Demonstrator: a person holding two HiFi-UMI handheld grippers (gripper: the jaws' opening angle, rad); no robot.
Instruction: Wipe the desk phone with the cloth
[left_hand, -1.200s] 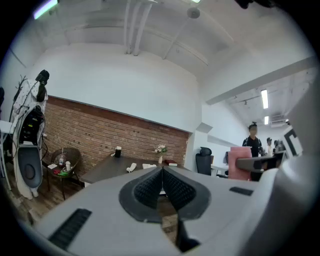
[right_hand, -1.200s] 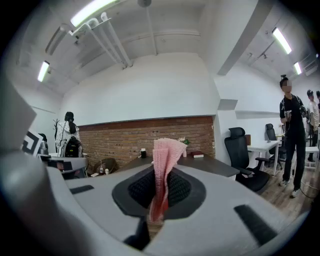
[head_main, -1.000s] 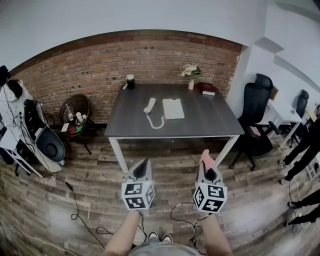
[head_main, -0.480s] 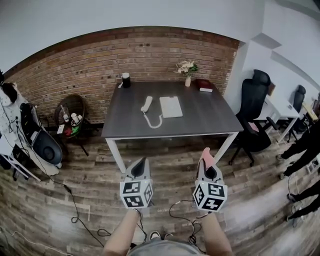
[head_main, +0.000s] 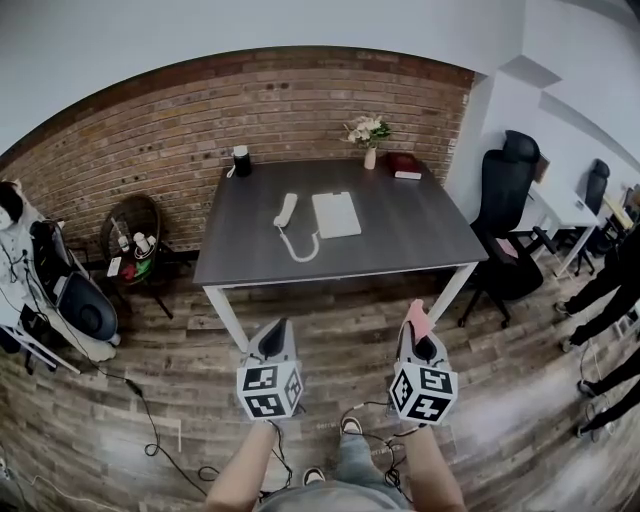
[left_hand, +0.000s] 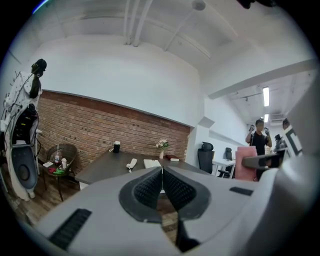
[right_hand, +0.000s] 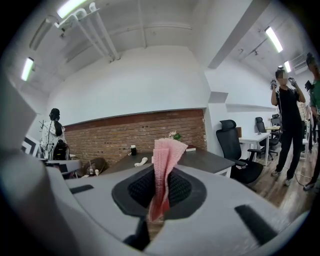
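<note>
**Cloth clamped in right, left shut on nothing, desk well ahead**

My right gripper (right_hand: 161, 186) has its jaws closed on the cloth (right_hand: 165, 152). It's pink and folded, pinched low btwn the pads, w/ the upper part standing up past the tips. My left gripper (left_hand: 161, 171) has its jaws pressed pad to pad, nothing btwn them. I hold both side by side, apart from each other, over the wood floor (head_main: 340, 320).

Room: the floor btwn me and the desk (head_main: 400, 240) is open. Cables (head_main: 150, 440) trail on it to my left and by my feet. The desk's far edge sits by the brick wall (head_main: 200, 120). A black office chair (head_main: 505, 240) stands just beside the desk's right front corner. A round side table (head_main: 130, 235) w/ bottles stands off the desk's left side, apart from it.

The desk phone (head_main: 336, 214) is white, w/ a flat base abt mid-desk. Its handset (head_main: 286, 209) is off the base, lying on the desk just left of it. The cord (head_main: 303, 247) loops toward the front edge. Along the back edge, apart from the phone, are a vase of flowers (head_main: 368, 135), a dark red book (head_main: 405, 166) and a black cup (head_main: 241, 160).
</note>
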